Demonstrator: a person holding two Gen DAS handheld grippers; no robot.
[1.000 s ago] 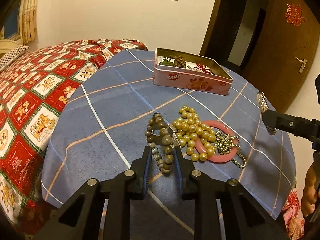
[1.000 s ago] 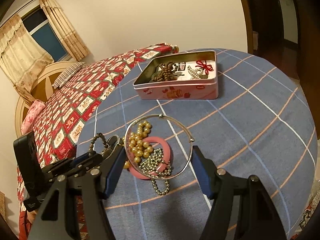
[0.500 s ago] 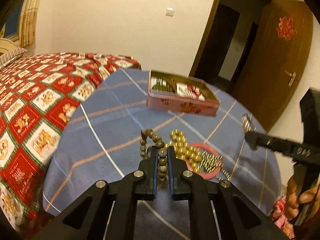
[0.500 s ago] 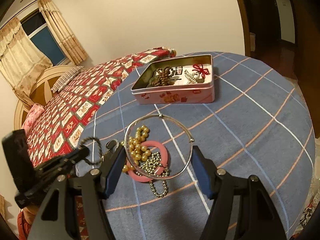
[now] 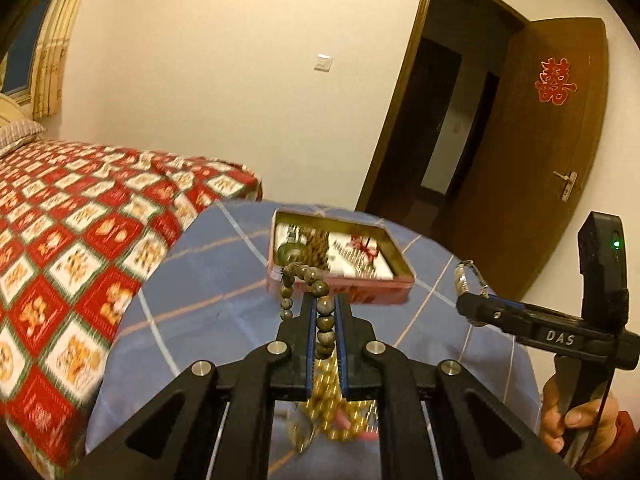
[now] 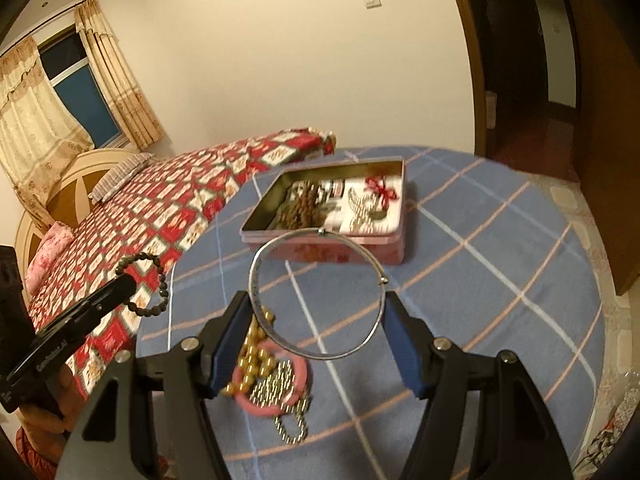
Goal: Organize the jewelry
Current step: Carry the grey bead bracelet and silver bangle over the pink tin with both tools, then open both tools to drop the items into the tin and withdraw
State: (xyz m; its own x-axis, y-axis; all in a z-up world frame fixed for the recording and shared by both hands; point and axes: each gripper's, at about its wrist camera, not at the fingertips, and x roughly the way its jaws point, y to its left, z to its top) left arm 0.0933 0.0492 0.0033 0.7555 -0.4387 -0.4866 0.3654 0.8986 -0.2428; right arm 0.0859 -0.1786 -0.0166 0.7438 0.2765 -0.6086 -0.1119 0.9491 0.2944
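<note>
So the biggest thing in the room was the bed (image 6: 160,208) with its red patterned quilt, running off toward 10 o'clock in the right wrist view. Next to it sat the round table (image 6: 500,280) under a blue checked cloth. On the far side of the table, around 12 o'clock, was the pink tin (image 6: 332,216), lid off, already holding some brown beads, a bit of red ribbon and other bits too blurry to name.

The right gripper (image 6: 318,304) had its jaws spread wide, one pad on each side of a thin silver bangle (image 6: 320,292), holding it up off the table with the tin showing behind it. The left gripper (image 5: 324,312) was clamped tight on a dark bead bracelet (image 5: 322,304), which hung in a loop off the tips, also clear of the cloth.

Left lying on the table at about 6 o'clock was a little pile: a pink bangle (image 6: 298,372), gold beads (image 6: 252,352) across it, and a silver ball chain (image 6: 288,428) trailing off.
</note>
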